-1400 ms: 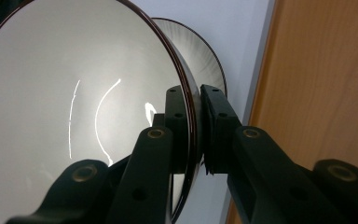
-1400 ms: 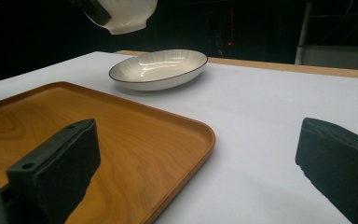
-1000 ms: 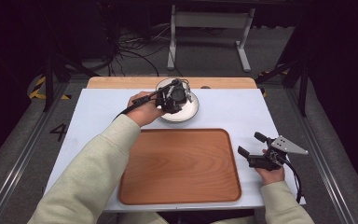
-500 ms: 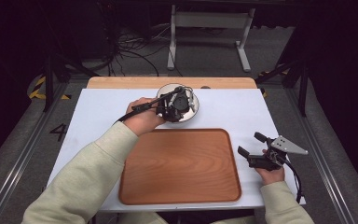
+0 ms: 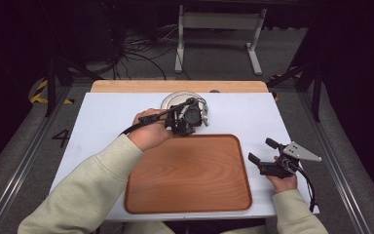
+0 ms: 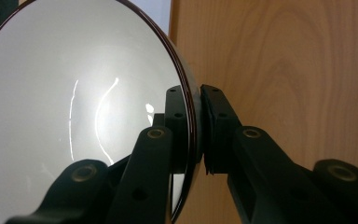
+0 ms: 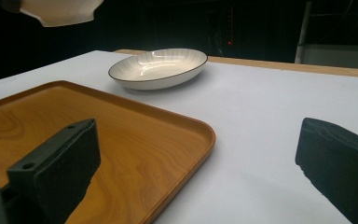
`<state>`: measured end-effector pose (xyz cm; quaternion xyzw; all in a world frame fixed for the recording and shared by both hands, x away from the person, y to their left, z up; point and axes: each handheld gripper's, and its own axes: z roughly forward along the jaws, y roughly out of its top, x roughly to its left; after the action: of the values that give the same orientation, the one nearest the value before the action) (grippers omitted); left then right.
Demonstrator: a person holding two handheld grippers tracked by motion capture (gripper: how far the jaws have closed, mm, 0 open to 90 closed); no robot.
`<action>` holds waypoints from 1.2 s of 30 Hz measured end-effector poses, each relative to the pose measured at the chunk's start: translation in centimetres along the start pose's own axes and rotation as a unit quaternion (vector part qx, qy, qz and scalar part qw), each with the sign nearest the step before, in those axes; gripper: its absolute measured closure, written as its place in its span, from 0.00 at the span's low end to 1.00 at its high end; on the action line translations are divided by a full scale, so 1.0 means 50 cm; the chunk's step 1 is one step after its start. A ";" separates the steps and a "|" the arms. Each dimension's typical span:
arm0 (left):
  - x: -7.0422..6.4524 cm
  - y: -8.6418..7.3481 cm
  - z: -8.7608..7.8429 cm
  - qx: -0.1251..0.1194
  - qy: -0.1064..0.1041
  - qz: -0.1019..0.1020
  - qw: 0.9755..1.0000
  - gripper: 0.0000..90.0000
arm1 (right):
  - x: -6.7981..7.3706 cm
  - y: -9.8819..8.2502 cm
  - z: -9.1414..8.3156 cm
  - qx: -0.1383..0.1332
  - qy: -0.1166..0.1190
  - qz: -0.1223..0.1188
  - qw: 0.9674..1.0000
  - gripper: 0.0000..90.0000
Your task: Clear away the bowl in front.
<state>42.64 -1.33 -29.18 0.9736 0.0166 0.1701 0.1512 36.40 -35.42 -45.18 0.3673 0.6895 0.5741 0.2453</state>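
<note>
Number "4" (image 5: 62, 138) marked on floor beside table (image 5: 102, 117)

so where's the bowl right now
In the high view the bowl is at the table's far middle, just past the tray's far edge, its rim pinched by the left gripper.

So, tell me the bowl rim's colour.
Dark, on a white bowl; the left gripper view shows it best.
</note>
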 end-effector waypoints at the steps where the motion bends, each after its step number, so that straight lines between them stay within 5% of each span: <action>1: -0.005 0.000 -0.003 0.000 0.001 0.003 1.000 0.92 | 0.000 0.000 0.000 0.000 0.000 0.000 1.000 0.01; 25: -0.059 0.006 -0.019 -0.008 -0.028 0.045 0.999 0.92 | 0.000 0.000 0.000 0.000 0.002 0.003 1.000 0.01; 36: -0.099 0.003 -0.018 -0.030 -0.068 0.089 0.993 0.92 | 0.000 0.000 0.000 0.000 0.003 0.002 1.000 0.01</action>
<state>37.69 -1.64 -29.94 0.9756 -0.0852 0.1169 0.1654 36.42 -35.42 -45.18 0.3672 0.6894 0.5754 0.2423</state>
